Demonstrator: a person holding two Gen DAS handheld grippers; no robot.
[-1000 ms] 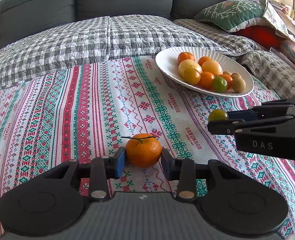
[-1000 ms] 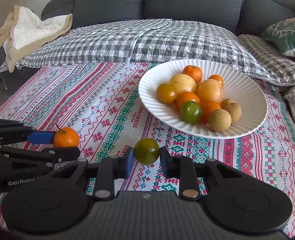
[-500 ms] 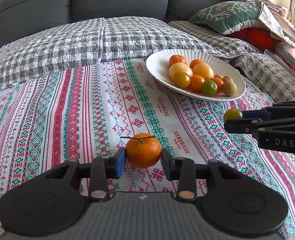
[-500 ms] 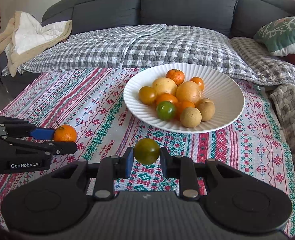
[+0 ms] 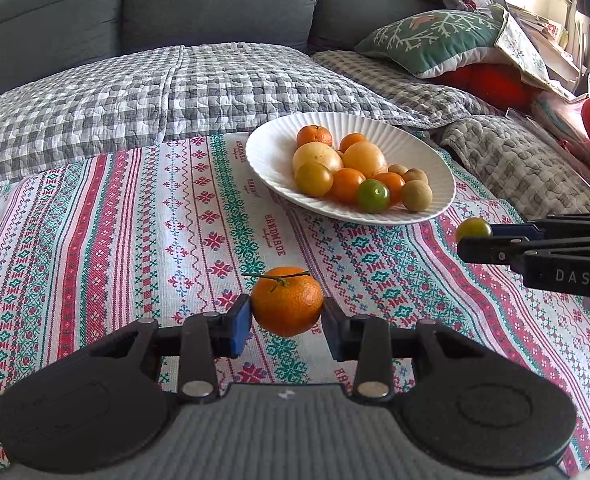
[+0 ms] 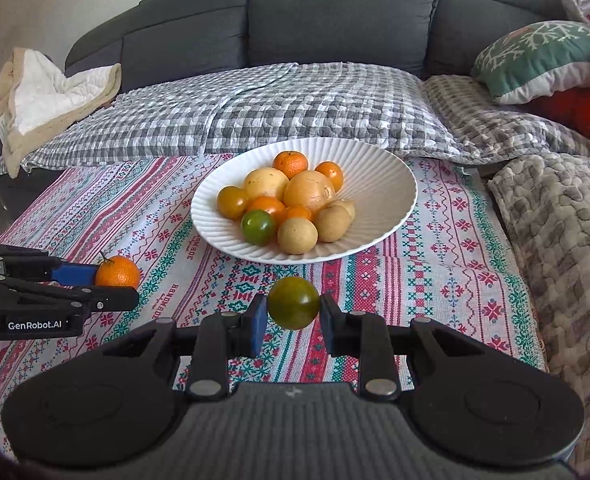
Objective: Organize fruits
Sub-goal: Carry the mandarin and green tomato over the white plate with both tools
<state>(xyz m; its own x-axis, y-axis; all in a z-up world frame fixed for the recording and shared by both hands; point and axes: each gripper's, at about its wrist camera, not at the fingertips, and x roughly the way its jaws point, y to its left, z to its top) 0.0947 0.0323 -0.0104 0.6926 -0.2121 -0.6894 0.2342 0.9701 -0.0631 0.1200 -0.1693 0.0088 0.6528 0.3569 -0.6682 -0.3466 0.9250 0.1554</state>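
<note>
Two fruits (image 5: 287,301) (image 6: 293,302) (each between tongs (image 5: 287,320))

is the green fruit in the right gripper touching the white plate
Apart. The right wrist view shows the green fruit clamped in the right gripper, with a strip of patterned tablecloth visible between it and the white plate rim.

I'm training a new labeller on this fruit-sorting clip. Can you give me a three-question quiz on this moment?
1. True or false: the left hand-held gripper holds an orange mandarin.
2. What does the right hand-held gripper hold: A a brown fruit, B a dark green fruit, C nothing?
3. Fill in: the other fruits lie piled in the white ____.

Key: 1 true; 2 B; 3 plate.
</note>
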